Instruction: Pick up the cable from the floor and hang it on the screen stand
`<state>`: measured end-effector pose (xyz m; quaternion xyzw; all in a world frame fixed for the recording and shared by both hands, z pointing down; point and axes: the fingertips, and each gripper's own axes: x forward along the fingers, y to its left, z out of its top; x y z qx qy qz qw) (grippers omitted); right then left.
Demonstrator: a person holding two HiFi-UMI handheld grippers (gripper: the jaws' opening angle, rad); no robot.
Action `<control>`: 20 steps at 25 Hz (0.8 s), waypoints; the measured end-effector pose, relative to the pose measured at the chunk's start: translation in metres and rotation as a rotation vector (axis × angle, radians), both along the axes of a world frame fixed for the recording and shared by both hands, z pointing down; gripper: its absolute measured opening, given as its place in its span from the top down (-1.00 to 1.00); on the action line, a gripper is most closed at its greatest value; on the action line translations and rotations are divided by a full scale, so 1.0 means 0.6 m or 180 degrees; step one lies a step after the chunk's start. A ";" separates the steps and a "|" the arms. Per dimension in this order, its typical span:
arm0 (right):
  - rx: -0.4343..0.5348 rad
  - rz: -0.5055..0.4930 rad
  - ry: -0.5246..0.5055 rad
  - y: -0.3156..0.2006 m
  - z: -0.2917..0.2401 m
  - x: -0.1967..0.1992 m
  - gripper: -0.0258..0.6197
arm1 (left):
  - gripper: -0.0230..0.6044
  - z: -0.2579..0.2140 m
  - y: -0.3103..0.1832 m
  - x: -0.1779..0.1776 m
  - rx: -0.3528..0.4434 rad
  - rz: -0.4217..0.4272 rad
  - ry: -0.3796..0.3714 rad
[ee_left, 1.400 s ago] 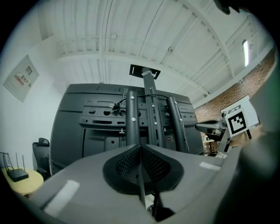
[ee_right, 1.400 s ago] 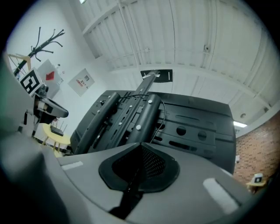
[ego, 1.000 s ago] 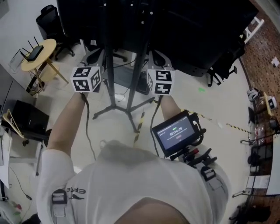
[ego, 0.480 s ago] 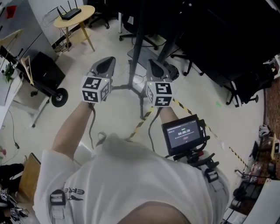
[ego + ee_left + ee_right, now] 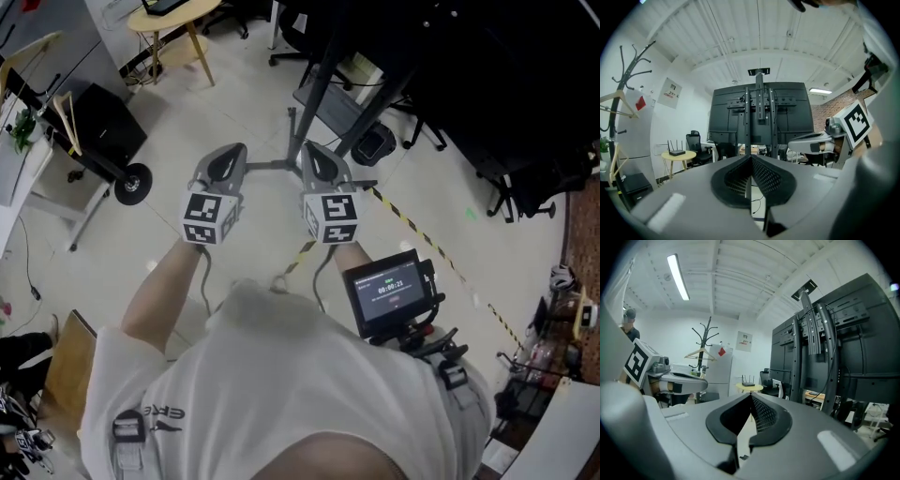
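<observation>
Head view: left gripper (image 5: 234, 153) and right gripper (image 5: 308, 152), both clenched, empty, near screen stand (image 5: 321, 86).

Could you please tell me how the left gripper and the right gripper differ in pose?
The left gripper faces the screen stand squarely; the right gripper has it off to one side. In the head view the right gripper sits closer to the stand's base than the left gripper. Both are shut and empty.

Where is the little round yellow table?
In the head view, the round yellow table stands at the top left, beyond the left gripper and left of the screen stand.
</observation>
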<state>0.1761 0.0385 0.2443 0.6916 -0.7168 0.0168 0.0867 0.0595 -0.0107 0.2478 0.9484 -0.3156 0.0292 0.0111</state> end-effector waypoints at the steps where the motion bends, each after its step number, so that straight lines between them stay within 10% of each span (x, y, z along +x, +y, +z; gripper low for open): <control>1: -0.0014 0.0032 -0.0004 0.001 -0.001 0.003 0.88 | 0.92 0.002 -0.001 0.001 -0.0018 0.0013 -0.0001; 20: 0.0002 0.0052 -0.0118 0.115 0.042 0.017 0.88 | 0.92 0.048 0.083 -0.025 0.0020 -0.0123 -0.0072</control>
